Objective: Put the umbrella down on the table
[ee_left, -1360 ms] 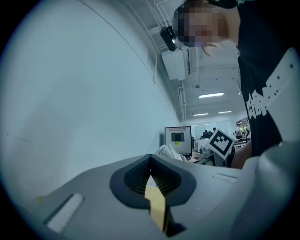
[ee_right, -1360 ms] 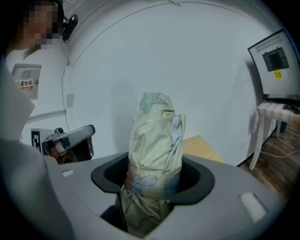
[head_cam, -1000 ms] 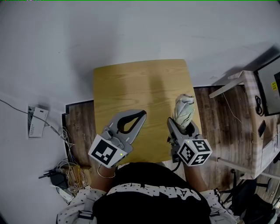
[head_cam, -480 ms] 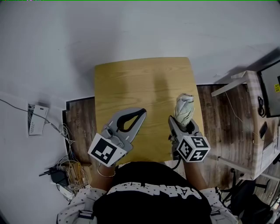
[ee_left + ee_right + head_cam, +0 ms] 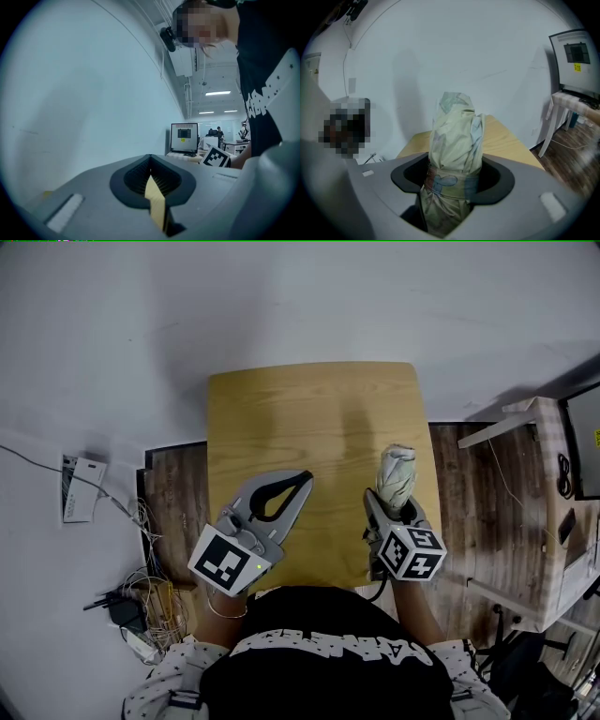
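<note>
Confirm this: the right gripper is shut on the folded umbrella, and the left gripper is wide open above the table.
Not quite. The left gripper is not wide open: the left gripper view shows its jaws together at the tips, with nothing between them. The rest stands: the right gripper is shut on the folded umbrella, and the left gripper is above the table.

Head view was evenly lit and pretty sharp, with soft shadows smeared on the pale wall (image 5: pixel 281 315) past the bench (image 5: pixel 309 409). Both gripper views had heavy fisheye bending and black corners. The left one ran bluish and dim, ceiling lights (image 5: pixel 218 93) glowing far off. The right one was brighter but blurry toward the edges.
</note>
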